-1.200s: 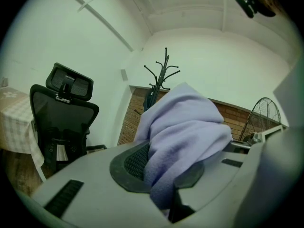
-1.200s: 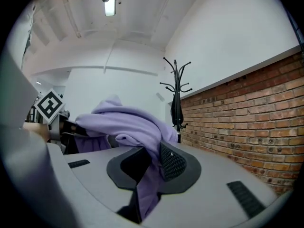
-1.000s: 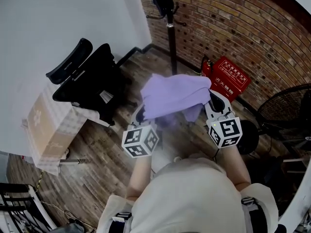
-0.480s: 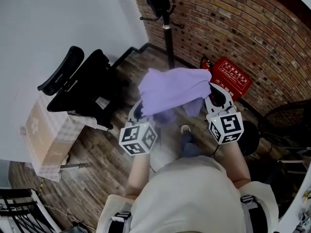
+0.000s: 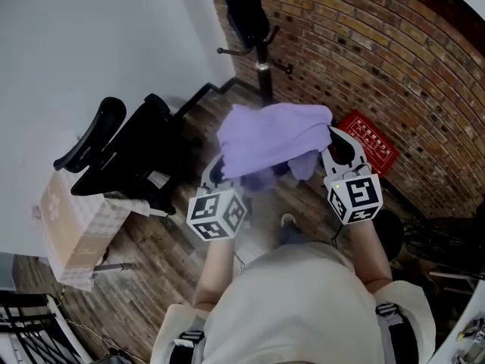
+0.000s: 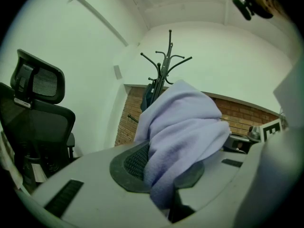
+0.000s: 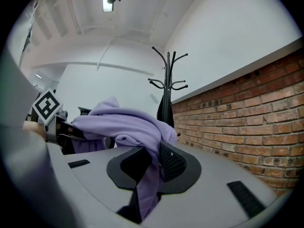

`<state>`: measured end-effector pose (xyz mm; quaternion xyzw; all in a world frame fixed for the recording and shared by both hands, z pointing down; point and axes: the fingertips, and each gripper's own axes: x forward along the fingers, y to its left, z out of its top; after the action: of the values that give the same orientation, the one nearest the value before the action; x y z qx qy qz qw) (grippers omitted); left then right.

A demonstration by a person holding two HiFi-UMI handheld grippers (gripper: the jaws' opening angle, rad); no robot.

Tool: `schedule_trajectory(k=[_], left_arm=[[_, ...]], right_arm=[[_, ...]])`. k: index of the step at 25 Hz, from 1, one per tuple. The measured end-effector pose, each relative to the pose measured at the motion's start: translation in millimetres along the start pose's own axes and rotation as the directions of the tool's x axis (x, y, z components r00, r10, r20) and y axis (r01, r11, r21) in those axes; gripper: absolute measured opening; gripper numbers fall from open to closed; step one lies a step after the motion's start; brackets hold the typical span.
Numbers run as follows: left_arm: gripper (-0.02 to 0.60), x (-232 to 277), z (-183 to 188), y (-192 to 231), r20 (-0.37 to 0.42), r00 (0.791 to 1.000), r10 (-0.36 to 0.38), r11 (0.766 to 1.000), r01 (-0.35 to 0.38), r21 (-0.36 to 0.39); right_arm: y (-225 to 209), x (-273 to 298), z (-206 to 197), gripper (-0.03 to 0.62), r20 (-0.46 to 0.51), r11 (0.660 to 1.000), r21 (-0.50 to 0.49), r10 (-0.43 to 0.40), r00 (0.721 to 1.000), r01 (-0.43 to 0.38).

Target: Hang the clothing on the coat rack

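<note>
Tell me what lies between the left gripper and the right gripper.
The purple garment stretches from the left gripper to the right gripper, seen in the head view; both pairs of jaws are shut on it.

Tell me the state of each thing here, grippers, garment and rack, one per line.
purple garment: bunched, held off the floor between both grippers.
left gripper: shut on the purple garment.
right gripper: shut on the purple garment.
coat rack: upright, a dark item hanging on it.
</note>
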<state>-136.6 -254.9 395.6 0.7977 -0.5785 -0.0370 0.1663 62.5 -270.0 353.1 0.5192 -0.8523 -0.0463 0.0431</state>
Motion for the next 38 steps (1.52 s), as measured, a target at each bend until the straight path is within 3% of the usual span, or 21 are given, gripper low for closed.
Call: schedule_trajectory(k=[25,38], left_arm=[[0.052,154,28,31,0.001,0.997,0.079,0.997,-0.079,0.027],[0.052,209,18,56,-0.032,0.991,0.133,0.991,-0.133,0.014]], right_arm=[[-92,149,15,0.044,0.059,0.997,-0.053,0.059,0.997,-0.055],[-117,212,-11,0.044,0.016,0.995,-0.045,0.085,0.996,-0.084]])
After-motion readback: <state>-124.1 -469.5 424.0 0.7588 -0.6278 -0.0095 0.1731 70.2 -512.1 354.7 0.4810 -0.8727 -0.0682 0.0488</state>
